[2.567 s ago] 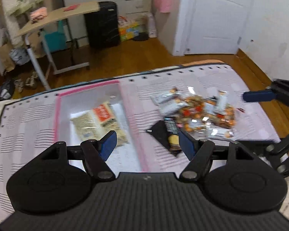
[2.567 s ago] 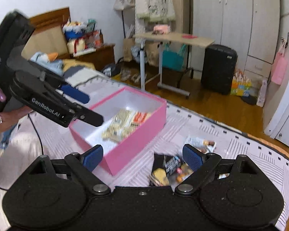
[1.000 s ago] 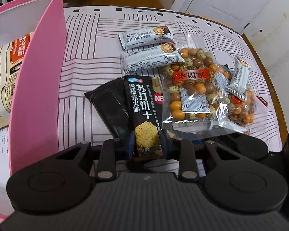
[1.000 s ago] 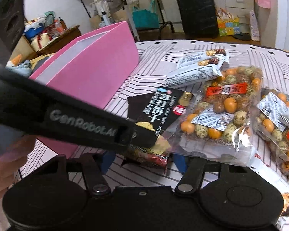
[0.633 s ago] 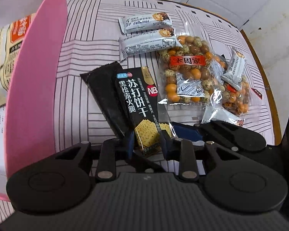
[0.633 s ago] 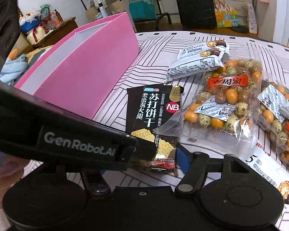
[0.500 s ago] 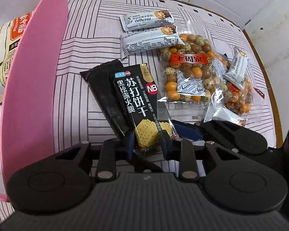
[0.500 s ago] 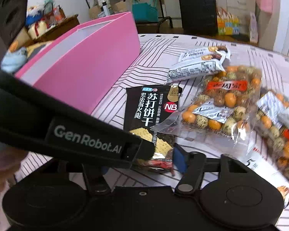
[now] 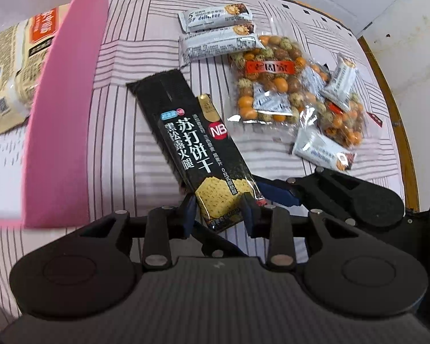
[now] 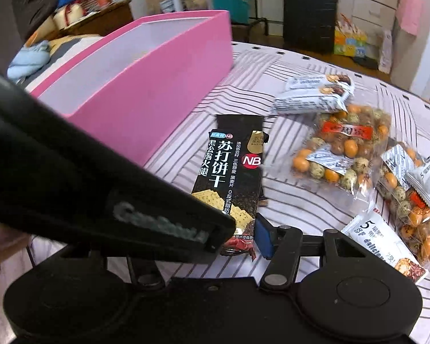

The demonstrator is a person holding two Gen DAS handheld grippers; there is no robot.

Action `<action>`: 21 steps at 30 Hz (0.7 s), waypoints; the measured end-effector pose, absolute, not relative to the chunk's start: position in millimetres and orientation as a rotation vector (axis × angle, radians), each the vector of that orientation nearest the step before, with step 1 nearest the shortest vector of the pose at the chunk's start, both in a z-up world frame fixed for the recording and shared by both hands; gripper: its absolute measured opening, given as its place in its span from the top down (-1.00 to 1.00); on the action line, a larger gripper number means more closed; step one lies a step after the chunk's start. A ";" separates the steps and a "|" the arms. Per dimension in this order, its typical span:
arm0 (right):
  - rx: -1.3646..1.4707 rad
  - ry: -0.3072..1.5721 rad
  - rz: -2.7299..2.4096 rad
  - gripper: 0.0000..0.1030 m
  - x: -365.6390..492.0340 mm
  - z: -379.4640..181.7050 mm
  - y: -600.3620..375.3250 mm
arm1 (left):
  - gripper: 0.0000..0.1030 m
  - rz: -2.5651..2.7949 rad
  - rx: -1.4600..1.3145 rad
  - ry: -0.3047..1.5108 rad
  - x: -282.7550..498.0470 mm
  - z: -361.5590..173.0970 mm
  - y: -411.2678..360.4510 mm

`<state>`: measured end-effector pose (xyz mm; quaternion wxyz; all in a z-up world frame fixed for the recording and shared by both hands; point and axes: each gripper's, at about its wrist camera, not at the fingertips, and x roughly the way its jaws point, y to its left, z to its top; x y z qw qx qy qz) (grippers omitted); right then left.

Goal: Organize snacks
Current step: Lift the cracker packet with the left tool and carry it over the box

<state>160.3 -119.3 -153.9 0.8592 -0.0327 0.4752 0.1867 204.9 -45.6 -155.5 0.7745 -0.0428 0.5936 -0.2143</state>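
Observation:
A black cracker packet (image 9: 197, 149) (image 10: 229, 172) lies over a second black packet (image 9: 157, 86) on the striped cloth, beside the pink box (image 9: 66, 114) (image 10: 146, 103). My left gripper (image 9: 219, 213) has the printed packet's near end between its pads, which still touch it while the jaws are opening. My right gripper (image 10: 215, 242) sits at the same end. One of its blue fingers (image 10: 262, 238) (image 9: 275, 192) rests against the packet's right edge. Its other finger is hidden behind the left gripper's body (image 10: 100, 177), so its grip is unclear.
Two bags of coated nuts (image 9: 268, 86) (image 9: 344, 117) and several grey-white bars (image 9: 215, 17) (image 9: 321, 150) lie right of the packets. A beige snack bag (image 9: 23, 66) lies inside the pink box. The table's wooden edge (image 9: 398, 132) curves at the far right. A hand (image 10: 3, 243) shows at the left.
Both grippers have drawn back with the black packet, which has slid clear of the nut bag that overlapped it. The left jaws stand slightly wider than before.

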 end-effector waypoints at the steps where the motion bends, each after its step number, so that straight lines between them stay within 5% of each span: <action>1: -0.066 1.000 0.396 -0.21 157.5 -151.9 -118.7 | 0.38 -0.458 -0.077 1.289 201.1 -152.3 -45.7; 21: -0.228 0.918 0.481 -0.20 71.0 -60.1 -78.1 | 0.38 -0.513 -0.130 1.254 116.1 -62.5 3.7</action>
